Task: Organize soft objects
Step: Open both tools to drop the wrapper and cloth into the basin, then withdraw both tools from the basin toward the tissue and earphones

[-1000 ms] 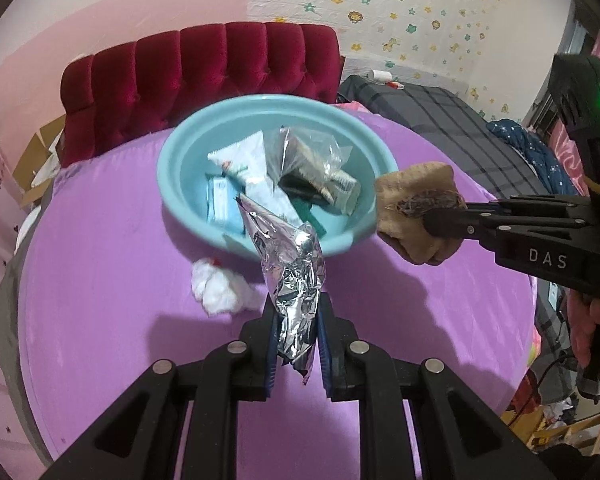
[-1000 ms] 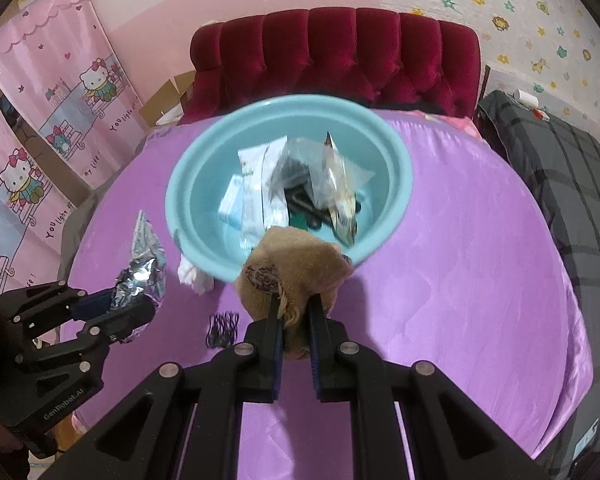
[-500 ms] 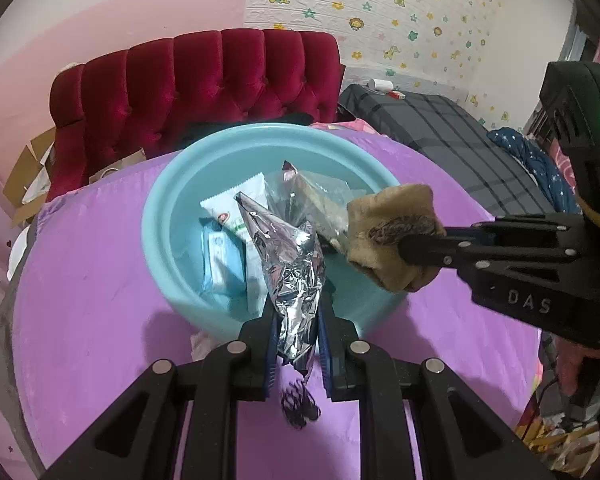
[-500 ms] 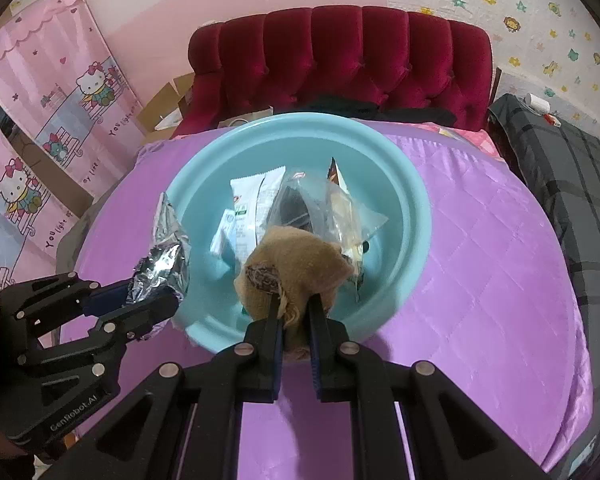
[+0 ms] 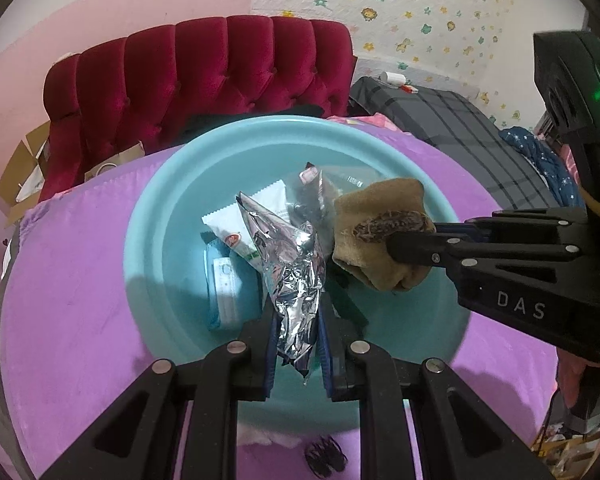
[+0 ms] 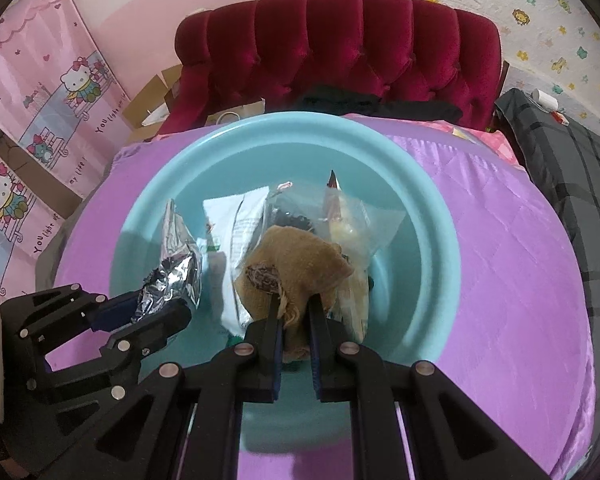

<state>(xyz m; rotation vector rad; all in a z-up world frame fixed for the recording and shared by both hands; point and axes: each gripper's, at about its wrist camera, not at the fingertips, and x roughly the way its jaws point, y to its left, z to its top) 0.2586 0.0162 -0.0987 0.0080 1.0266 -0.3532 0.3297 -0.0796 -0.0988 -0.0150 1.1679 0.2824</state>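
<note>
A light blue basin [image 5: 148, 216] [image 6: 428, 216] sits on the purple quilted table cover. Inside it lie white sachets [image 5: 252, 216], a clear plastic bag [image 6: 352, 216] and a blue-white pack [image 5: 224, 284]. My left gripper [image 5: 298, 320] [image 6: 168, 304] is shut on a crumpled silver foil bag [image 5: 290, 268] [image 6: 176, 268], held over the basin's near half. My right gripper [image 6: 294, 312] [image 5: 400, 240] is shut on a tan cloth pouch [image 6: 300, 264] [image 5: 380, 240], held above the basin's contents just right of the foil bag.
A red tufted headboard [image 5: 204, 72] stands behind the table. A dark plaid bed [image 6: 568, 168] lies to the right. A black hair tie [image 5: 324, 458] rests on the purple cover [image 5: 68, 280] below the basin's near rim. Cardboard boxes [image 6: 152, 104] sit at the back left.
Both grippers moved forward from beside the basin to over it, carrying the foil bag and the tan pouch. The white crumpled wad has passed out of view below the basin's near rim.
</note>
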